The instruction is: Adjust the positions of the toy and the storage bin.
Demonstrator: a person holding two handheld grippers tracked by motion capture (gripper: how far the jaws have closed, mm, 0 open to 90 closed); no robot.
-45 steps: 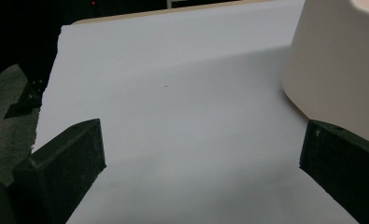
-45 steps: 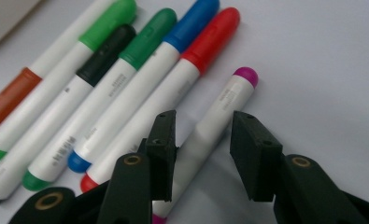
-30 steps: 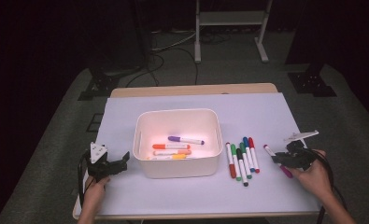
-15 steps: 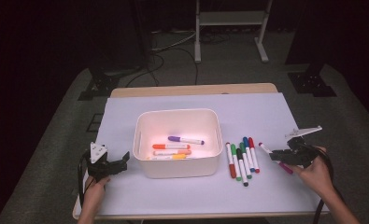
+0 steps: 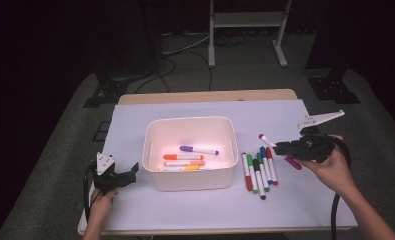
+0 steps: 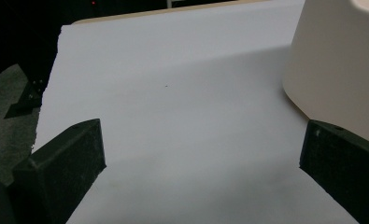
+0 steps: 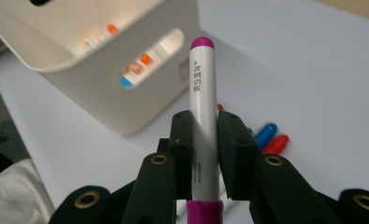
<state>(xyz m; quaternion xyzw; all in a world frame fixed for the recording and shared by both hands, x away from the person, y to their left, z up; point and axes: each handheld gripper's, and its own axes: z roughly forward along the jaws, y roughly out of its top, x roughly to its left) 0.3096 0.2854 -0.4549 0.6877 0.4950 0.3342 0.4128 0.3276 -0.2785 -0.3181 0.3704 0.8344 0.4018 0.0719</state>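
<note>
A white bin (image 5: 190, 129) stands mid-table holding a purple marker (image 5: 199, 150) and orange ones (image 5: 182, 157). A row of several markers (image 5: 257, 171) lies just right of it. My right gripper (image 5: 280, 147) hovers right of that row, shut on a white marker with magenta ends (image 5: 267, 140). In the right gripper view the magenta marker (image 7: 203, 93) stands up between the jaws of the right gripper (image 7: 204, 135), pointing at the bin (image 7: 102, 93). My left gripper (image 5: 127, 175) rests open left of the bin. In its own view the left gripper (image 6: 201, 154) holds nothing, with the bin wall (image 6: 341, 65) at the right.
White paper (image 5: 135, 125) covers the wooden table. Blue (image 7: 266, 133) and red (image 7: 278, 143) marker ends lie below the right gripper. Dark floor, cables and a stand's legs (image 5: 245, 30) lie beyond the far edge. Bare paper spreads behind and in front of the bin.
My right gripper has risen and moved left toward the bin with the magenta marker held in it. The left gripper has stayed where it was.
</note>
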